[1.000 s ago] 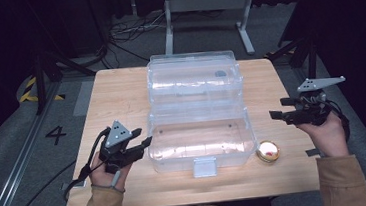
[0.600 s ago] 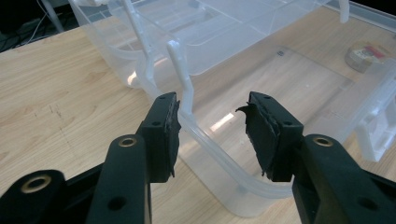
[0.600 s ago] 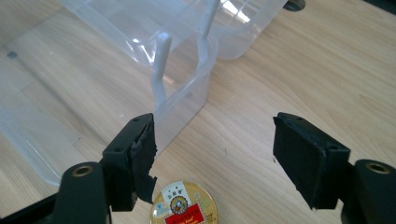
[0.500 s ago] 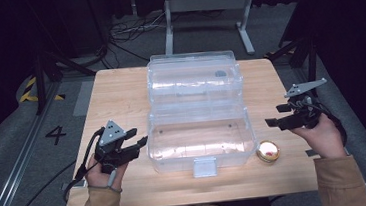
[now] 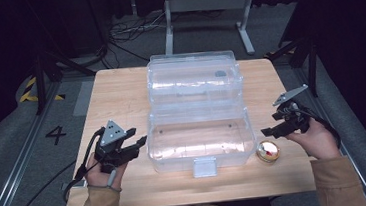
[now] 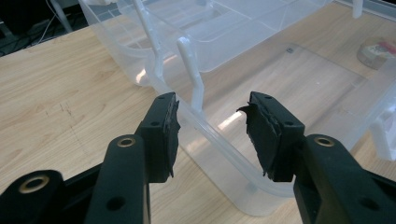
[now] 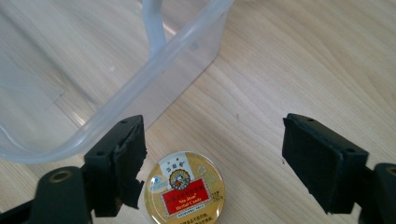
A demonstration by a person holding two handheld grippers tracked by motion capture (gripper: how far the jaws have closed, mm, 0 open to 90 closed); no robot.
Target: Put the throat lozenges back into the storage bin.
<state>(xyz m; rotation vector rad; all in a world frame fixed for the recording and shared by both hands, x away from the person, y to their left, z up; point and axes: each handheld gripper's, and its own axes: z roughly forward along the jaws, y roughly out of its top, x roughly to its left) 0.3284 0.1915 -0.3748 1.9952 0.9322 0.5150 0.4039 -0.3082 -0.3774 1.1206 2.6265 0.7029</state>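
Since the earlier frame the right gripper (image 5: 269,131) has come down toward the small round gold tin with a red label (image 7: 183,187), its jaws having just been opening; they now stand wide apart with the tin low between them, untouched. The tin lies on the light wooden table (image 5: 120,96) just beside the clear plastic box (image 5: 200,140). The left gripper (image 6: 212,123) holds its jaws apart, straddling the box's left wall.
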